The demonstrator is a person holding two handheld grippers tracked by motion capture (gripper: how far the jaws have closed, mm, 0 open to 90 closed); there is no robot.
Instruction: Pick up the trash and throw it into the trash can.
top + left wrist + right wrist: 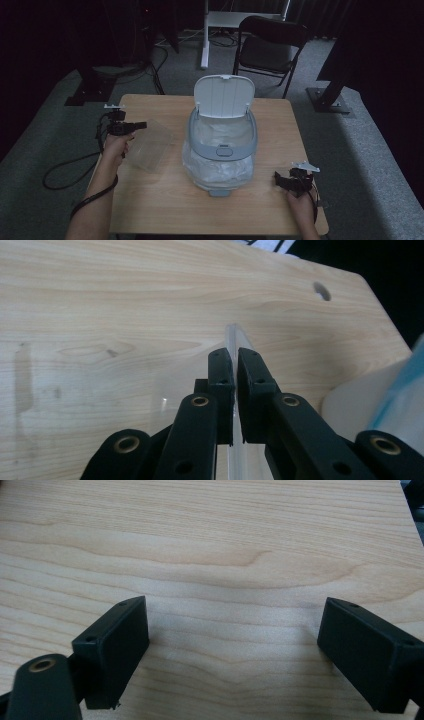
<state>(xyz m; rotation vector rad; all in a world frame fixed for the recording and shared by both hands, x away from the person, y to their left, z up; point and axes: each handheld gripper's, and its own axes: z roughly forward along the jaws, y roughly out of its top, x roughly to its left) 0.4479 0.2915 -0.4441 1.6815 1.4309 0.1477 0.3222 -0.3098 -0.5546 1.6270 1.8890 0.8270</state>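
Observation:
A clear plastic tray (151,146) lies tilted on the left part of the wooden table (160,200). My left gripper (141,125) is shut on the tray's thin rim. In the left gripper view the clear rim (234,336) runs up between the two closed jaws of the left gripper (235,358). A white and grey bin (222,150) stands in the middle of the table, its lid (223,95) raised and a plastic bag lining it. My right gripper (280,178) rests near the table's front right, open, with bare wood between the jaws of the right gripper (232,630).
The bin's pale side (365,395) shows close on the right in the left gripper view. A round hole (322,290) sits in the tabletop near a far corner. A black folding chair (270,47) stands behind the table. A cable (62,175) loops on the floor at left.

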